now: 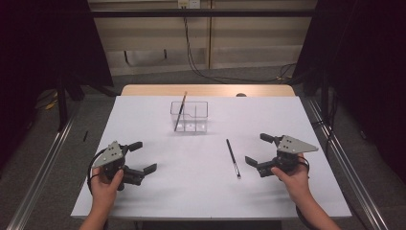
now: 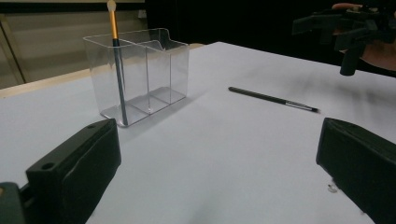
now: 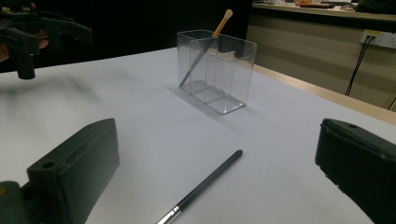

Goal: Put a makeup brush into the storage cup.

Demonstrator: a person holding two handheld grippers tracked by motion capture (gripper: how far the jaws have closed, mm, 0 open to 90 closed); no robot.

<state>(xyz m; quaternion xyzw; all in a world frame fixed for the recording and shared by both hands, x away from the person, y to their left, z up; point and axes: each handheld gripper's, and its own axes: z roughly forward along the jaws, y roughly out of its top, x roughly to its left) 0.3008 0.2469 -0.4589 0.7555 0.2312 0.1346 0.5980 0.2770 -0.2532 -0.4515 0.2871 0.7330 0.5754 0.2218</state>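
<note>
- Left gripper (image 1: 141, 156): jaws wide apart, empty.
- Right gripper (image 1: 256, 149): jaws wide apart, empty, near black makeup brush (image 1: 233, 157) lying flat on white table (image 1: 191, 191).
- Orange-handled brush (image 1: 180, 111) leans in clear organizer (image 1: 189, 116).

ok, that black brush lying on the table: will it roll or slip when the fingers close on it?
The brush is thin and round, so it could roll on the smooth table if nudged sideways. It lies flat, which probably makes for a shallow, slippery pinch. It looks straight and stiff, and likely light.
</note>
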